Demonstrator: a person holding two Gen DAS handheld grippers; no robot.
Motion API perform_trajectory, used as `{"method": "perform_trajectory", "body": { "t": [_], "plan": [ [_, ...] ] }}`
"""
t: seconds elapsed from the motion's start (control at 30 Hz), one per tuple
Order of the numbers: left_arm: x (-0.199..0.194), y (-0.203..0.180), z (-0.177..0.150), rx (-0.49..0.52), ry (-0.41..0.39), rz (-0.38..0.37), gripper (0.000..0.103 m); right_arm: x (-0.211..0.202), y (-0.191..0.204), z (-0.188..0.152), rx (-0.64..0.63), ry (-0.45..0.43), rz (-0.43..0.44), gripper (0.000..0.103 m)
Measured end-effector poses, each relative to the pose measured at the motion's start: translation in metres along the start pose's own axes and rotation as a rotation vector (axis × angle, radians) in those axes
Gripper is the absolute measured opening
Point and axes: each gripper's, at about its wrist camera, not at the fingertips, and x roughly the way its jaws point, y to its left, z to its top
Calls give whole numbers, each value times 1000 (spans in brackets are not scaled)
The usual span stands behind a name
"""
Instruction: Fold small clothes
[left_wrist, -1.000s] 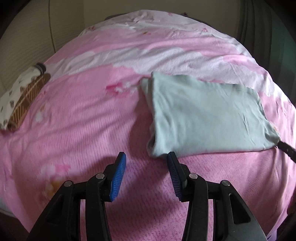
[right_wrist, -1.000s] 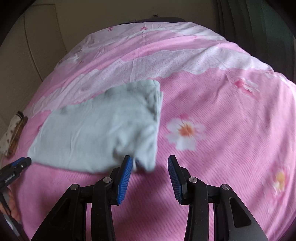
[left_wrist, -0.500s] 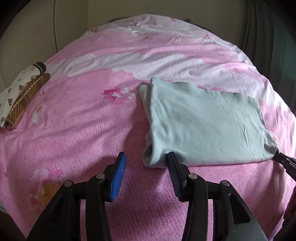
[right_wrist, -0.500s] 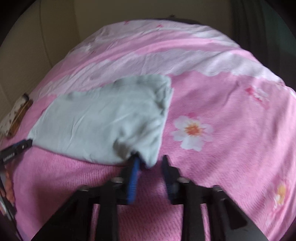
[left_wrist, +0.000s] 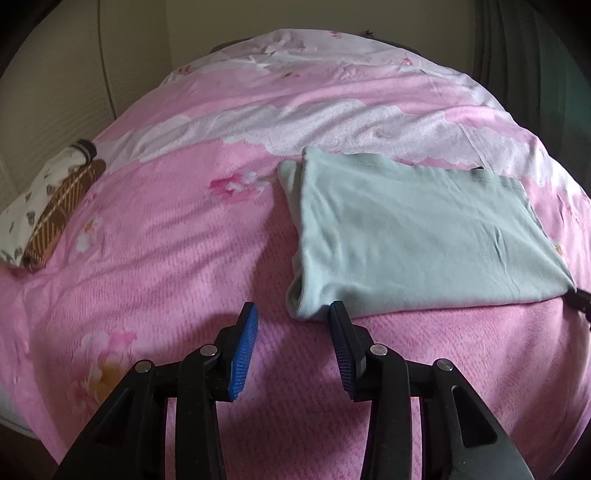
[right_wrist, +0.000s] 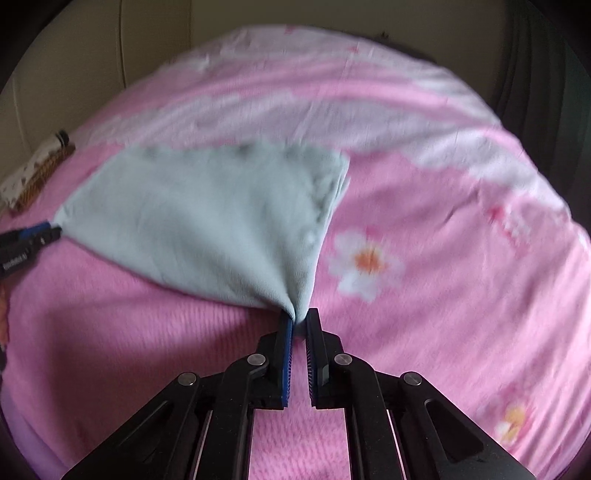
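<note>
A pale green garment (left_wrist: 413, 229) is spread flat on a pink flowered bedspread (left_wrist: 166, 240), already folded into a neat block. Its near right corner is pinched tight between the closed jaws of the right gripper (right_wrist: 300, 325), and the cloth is pulled into a point there. The left gripper (left_wrist: 291, 314) is held wide open, with the near left corner of the garment lying just ahead, between its blue pads (left_wrist: 245, 339), but nothing is gripped yet. For a good fold, the left corner should be caught with all its layers together, not just the top one. Then both corners should be lifted evenly and carried over, so the edges are lined up. A patterned cloth bundle (left_wrist: 48, 210) is left well apart at the bed's far left side.
</note>
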Motion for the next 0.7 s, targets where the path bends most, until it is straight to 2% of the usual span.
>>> {"method": "perform_trajectory", "body": {
  "t": [0.2, 0.33, 0.43, 0.5, 0.57, 0.67, 0.7],
  "plan": [
    [-12, 4, -2, -43, -15, -14, 39, -16, 0, 0, 54, -24, -85, 8],
    [-23, -2, 5, -50, -63, -44, 39, -39, 7, 6, 93, -116, -53, 10],
    [-23, -9, 14, -51, -86, -89, 39, -38, 14, 15, 123, -152, 2, 10],
    [-20, -14, 18, -57, -93, -130, 40, -26, 18, 19, 145, -139, 48, 10],
    [-9, -18, 18, -54, -58, -161, 45, -11, 21, 20, 165, -105, 52, 10],
    [10, -15, 9, -82, 23, -148, 47, 11, 21, 13, 212, -30, 45, 10],
    [10, -14, 6, -86, 24, -152, 47, 15, 19, 8, 234, -10, 48, 10]
  ]
}}
